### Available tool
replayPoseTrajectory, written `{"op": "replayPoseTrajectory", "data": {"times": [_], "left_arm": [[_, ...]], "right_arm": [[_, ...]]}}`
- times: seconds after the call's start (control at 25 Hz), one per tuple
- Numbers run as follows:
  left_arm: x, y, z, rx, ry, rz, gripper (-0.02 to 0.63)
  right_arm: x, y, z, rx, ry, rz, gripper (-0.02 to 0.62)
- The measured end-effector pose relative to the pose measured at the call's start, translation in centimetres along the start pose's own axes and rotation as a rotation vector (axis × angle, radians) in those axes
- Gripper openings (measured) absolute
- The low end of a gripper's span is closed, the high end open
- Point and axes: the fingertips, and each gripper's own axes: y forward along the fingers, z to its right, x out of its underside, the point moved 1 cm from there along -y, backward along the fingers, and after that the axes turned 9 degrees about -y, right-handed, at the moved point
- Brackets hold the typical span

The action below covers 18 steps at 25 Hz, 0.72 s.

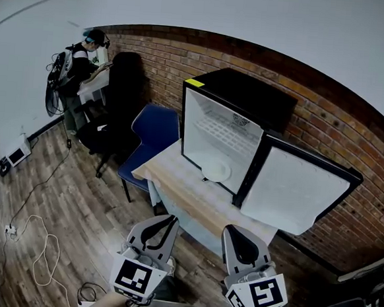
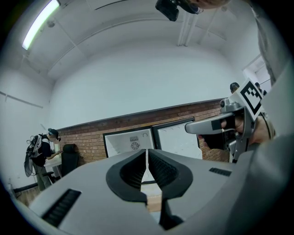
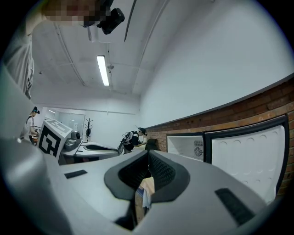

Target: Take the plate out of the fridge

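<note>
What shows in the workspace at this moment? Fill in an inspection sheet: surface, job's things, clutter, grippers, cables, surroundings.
Surface: wooden table, carrying the fridge.
Job's things: fridge stands with its door swung wide open; white plate lies on the fridge floor, untouched.
Clutter: nothing seen.
Grippers: left gripper and right gripper both shut and empty, held short of the table.
Cables: white cable loops loose on the wood floor to the left.
Surroundings: brick wall behind the fridge; blue chair against the table; black office chair; another person at a desk in the far corner.
</note>
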Motion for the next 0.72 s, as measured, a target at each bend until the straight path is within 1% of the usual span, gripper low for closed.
{"op": "replayPoseTrajectory", "data": {"times": [0.2, 0.36, 0.56, 0.72], "left_arm": [[-0.1, 2.4, -2.5, 0.006, -0.008, 0.002, 0.029], [-0.4, 4.8, -4.5, 0.042, 0.018, 0.008, 0.029], [-1.2, 7.8, -7.5, 0.056, -0.005, -0.007, 0.029], [-1.6, 10.9, -9.7, 0.094, 0.011, -0.009, 0.029]], "right_arm": [[0.4, 3.2, 1.0, 0.012, 0.0, -0.024, 0.031], [0.3, 6.1, 2.0, 0.024, -0.006, -0.041, 0.031], [0.0, 10.4, 3.2, 0.035, -0.003, -0.054, 0.031], [-0.1, 13.6, 4.8, 0.062, -0.001, -0.065, 0.031]]}}
